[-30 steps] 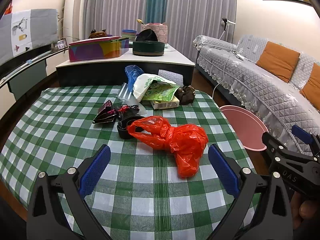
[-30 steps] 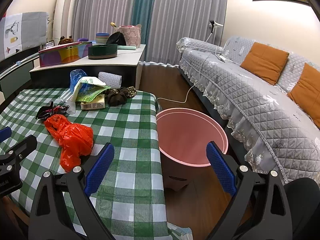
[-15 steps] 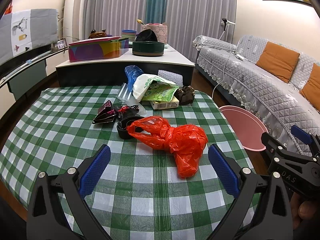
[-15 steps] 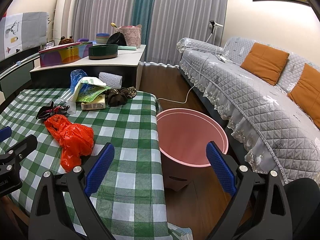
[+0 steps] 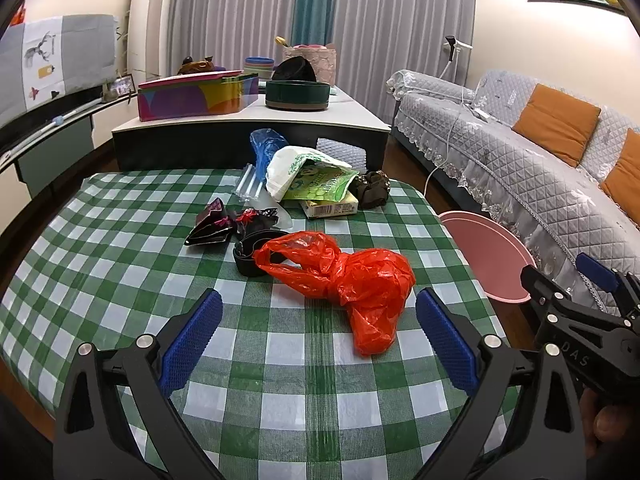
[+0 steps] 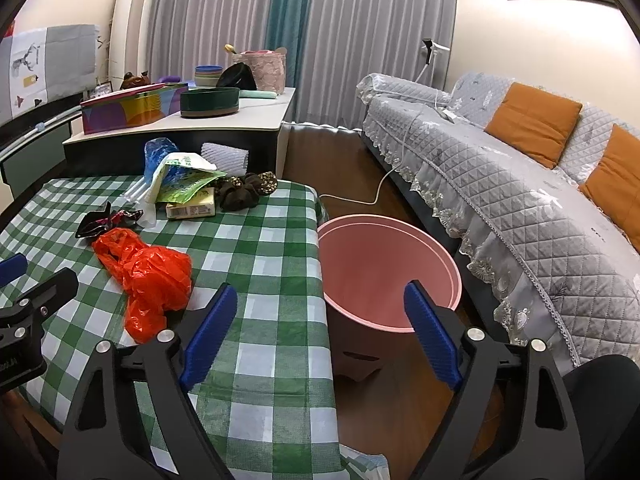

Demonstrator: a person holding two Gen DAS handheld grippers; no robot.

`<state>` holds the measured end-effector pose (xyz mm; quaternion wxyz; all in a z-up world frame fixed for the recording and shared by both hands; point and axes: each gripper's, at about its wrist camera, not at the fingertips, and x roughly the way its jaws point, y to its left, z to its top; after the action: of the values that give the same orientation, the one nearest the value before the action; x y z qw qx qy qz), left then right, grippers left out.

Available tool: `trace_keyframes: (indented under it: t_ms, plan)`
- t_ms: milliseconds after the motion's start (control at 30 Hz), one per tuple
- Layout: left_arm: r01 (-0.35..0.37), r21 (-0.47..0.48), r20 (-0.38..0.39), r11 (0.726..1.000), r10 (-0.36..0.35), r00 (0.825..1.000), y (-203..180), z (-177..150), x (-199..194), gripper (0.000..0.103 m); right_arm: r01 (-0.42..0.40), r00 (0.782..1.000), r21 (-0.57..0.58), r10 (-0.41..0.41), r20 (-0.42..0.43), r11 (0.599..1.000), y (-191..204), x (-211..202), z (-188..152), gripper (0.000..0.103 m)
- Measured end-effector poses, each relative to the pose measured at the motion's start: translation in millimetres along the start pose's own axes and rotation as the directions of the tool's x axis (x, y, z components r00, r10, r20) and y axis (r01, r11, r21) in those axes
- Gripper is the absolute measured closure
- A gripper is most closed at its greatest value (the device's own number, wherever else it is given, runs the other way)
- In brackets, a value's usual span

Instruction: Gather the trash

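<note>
Nothing has shifted over the last second, so I judge collection not yet begun. My left gripper (image 5: 316, 336) hovers spread, just short of the red bag (image 5: 344, 280). My right gripper (image 6: 320, 328), spread and empty, faces the bin (image 6: 448, 272) beside the bag's table (image 5: 120, 272).

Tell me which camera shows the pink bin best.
The right wrist view: the bin shows its whole rim and inside, beside the table. The left wrist view catches only part of it past the table's edge.

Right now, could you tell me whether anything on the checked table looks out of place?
Yes: litter is strewn over the table, a crumpled red plastic bag nearest, while the pink bin beside it looks empty.
</note>
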<state>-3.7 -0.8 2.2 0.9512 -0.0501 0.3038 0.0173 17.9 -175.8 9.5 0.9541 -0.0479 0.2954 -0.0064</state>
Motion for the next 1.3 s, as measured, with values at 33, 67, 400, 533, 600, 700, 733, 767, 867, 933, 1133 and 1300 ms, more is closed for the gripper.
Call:
trace_keyframes:
  t_ms: [33,67,400,533,600,700,733,767,867,933,1133,1300]
  plan:
    - [-0.001,0.000,-0.001,1.000,0.001,1.000,0.7,0.0,0.1,0.014,-0.005,1.000,0.002,0.005,-0.001,1.000,0.4,0.2,0.4,0.023]
    - [-0.002,-0.004,-0.001,1.000,0.002,1.000,1.5,0.4,-0.2,0.014,-0.011,1.000,0.005,0.011,-0.001,1.000,0.8,0.3,0.8,0.024]
    - [-0.043,-0.050,-0.003,0.998,0.043,0.999,15.2,11.1,4.5,0.040,-0.182,0.983,0.054,0.182,0.012,0.982,6.5,6.6,6.6,0.044]
    - [-0.073,-0.095,0.003,0.993,0.073,0.997,29.8,20.9,10.9,0.046,-0.252,0.968,0.074,0.252,0.011,0.965,18.3,16.2,10.1,0.044]
    - [-0.091,-0.115,0.000,0.989,0.091,0.996,37.2,25.4,16.6,0.049,-0.284,0.959,0.080,0.285,-0.001,0.956,27.7,25.4,11.9,0.044]
    - [-0.111,-0.140,-0.011,0.984,0.111,0.994,47.2,31.1,27.4,0.053,-0.341,0.939,0.094,0.343,-0.012,0.936,41.3,37.6,14.6,0.044]
    - [-0.118,-0.145,-0.014,0.982,0.117,0.993,50.3,32.9,31.0,0.054,-0.362,0.931,0.094,0.365,-0.018,0.927,47.2,42.1,15.7,0.044]
    - [-0.126,-0.150,-0.016,0.981,0.125,0.992,53.4,34.8,34.9,0.054,-0.379,0.924,0.090,0.383,-0.024,0.921,52.7,45.8,16.3,0.043]
    - [-0.153,-0.165,-0.026,0.974,0.151,0.988,65.8,40.5,51.1,0.058,-0.416,0.906,0.081,0.420,-0.050,0.906,69.1,57.7,17.5,0.043]
    - [-0.172,-0.169,-0.035,0.970,0.168,0.985,71.4,42.8,61.2,0.059,-0.429,0.898,0.076,0.434,-0.072,0.900,77.2,64.4,15.9,0.043]
    - [-0.222,-0.184,-0.069,0.958,0.213,0.975,88.7,47.9,96.8,0.061,-0.457,0.878,0.075,0.463,-0.121,0.886,89.1,84.0,13.0,0.044]
    - [-0.243,-0.188,-0.078,0.952,0.233,0.969,95.5,54.1,117.6,0.061,-0.480,0.861,0.091,0.488,-0.140,0.873,90.2,93.8,13.4,0.051]
